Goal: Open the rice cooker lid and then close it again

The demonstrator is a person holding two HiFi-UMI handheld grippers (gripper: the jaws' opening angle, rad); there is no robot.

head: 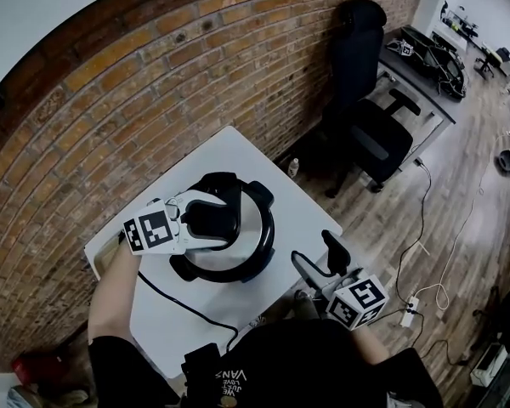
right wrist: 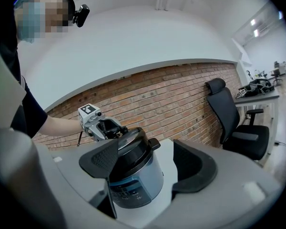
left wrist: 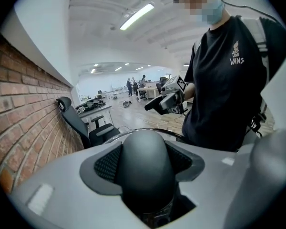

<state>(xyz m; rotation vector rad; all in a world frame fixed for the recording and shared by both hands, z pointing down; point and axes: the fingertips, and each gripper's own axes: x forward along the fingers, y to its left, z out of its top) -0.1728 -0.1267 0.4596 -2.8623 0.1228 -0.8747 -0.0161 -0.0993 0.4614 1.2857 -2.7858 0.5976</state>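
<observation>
A brick wall (head: 110, 117) runs along the left, and a white table (head: 174, 317) stands against it. The rice cooker (right wrist: 136, 185) sits near the middle of that table. Its control panel faces the person, and a black cord (head: 166, 296) trails from it across the tabletop towards the person.

The left gripper (head: 221, 219) reaches in from the left over the top of the cooker. Its jaws are spread wide around the rounded black handle (left wrist: 143, 151) at the centre of the lid (head: 259, 223). The left gripper view shows a textured pad (left wrist: 107, 163) against each side of that handle, so this gripper is clamped on it. The lid is down on the pot, and it looks slightly tilted in the right gripper view. I cannot tell whether it is seated all the way round.

Further right, the right gripper (head: 319, 257) is off the table's near corner, apart from the cooker, jaws spread and holding nothing. Beyond it on the right, a black office chair (head: 365, 117) stands on the wooden floor (head: 442, 228) beside a desk (head: 421, 79).
</observation>
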